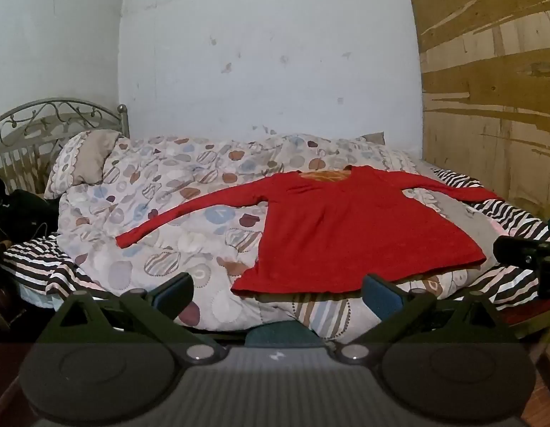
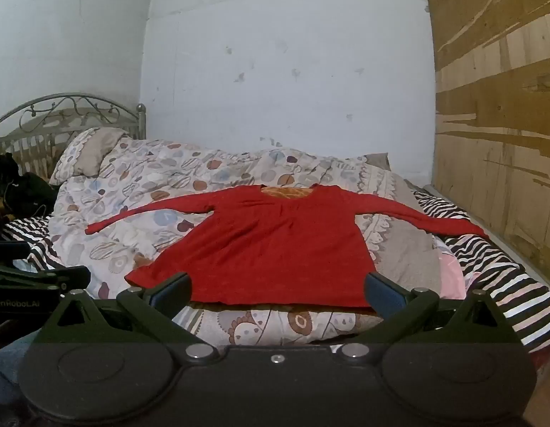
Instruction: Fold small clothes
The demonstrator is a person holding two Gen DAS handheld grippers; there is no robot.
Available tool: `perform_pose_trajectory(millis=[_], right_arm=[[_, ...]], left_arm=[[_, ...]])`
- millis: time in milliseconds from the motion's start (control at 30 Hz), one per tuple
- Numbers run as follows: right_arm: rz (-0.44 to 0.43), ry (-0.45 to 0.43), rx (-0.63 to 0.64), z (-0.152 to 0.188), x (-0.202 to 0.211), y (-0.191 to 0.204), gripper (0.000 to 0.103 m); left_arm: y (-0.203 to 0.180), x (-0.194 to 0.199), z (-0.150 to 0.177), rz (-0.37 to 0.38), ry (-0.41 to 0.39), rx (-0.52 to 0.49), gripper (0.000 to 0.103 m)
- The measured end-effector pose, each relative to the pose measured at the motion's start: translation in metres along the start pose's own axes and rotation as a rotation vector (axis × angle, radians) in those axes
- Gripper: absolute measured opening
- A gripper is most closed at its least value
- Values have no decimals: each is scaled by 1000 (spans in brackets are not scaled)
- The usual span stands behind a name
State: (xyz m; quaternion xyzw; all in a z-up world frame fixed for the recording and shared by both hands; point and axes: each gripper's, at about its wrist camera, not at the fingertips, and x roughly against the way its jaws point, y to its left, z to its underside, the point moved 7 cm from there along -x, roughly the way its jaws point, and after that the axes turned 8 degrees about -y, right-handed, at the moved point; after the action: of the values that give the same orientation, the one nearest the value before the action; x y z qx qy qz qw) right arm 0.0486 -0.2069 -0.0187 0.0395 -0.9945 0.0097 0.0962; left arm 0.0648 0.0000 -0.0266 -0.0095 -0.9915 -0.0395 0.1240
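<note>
A red long-sleeved top (image 1: 349,227) (image 2: 275,249) lies spread flat on the patterned quilt (image 1: 161,192) (image 2: 139,185), both sleeves stretched out to the sides, neckline toward the wall. My left gripper (image 1: 278,293) hangs open in front of the bed's near edge, left of the top's hem, with nothing between its blue-padded fingers. My right gripper (image 2: 278,293) is open too, its fingers framing the hem without touching it. The right gripper's black body shows at the right edge of the left wrist view, and the left gripper's body at the left edge of the right wrist view.
A pillow (image 1: 86,160) leans at the metal headboard (image 1: 43,117) on the left. A zebra-striped blanket (image 2: 516,284) lies under the quilt. Dark items (image 1: 22,210) sit at the far left. A white wall stands behind, and a wooden panel (image 2: 498,124) closes the right side.
</note>
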Motion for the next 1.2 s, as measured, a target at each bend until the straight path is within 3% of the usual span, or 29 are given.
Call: perform_pose_trajectory(millis=[1200], right_arm=[[-6,10,-9,2,-2,0,103]], left_arm=[[0,0,0,-1,-4,1,103]])
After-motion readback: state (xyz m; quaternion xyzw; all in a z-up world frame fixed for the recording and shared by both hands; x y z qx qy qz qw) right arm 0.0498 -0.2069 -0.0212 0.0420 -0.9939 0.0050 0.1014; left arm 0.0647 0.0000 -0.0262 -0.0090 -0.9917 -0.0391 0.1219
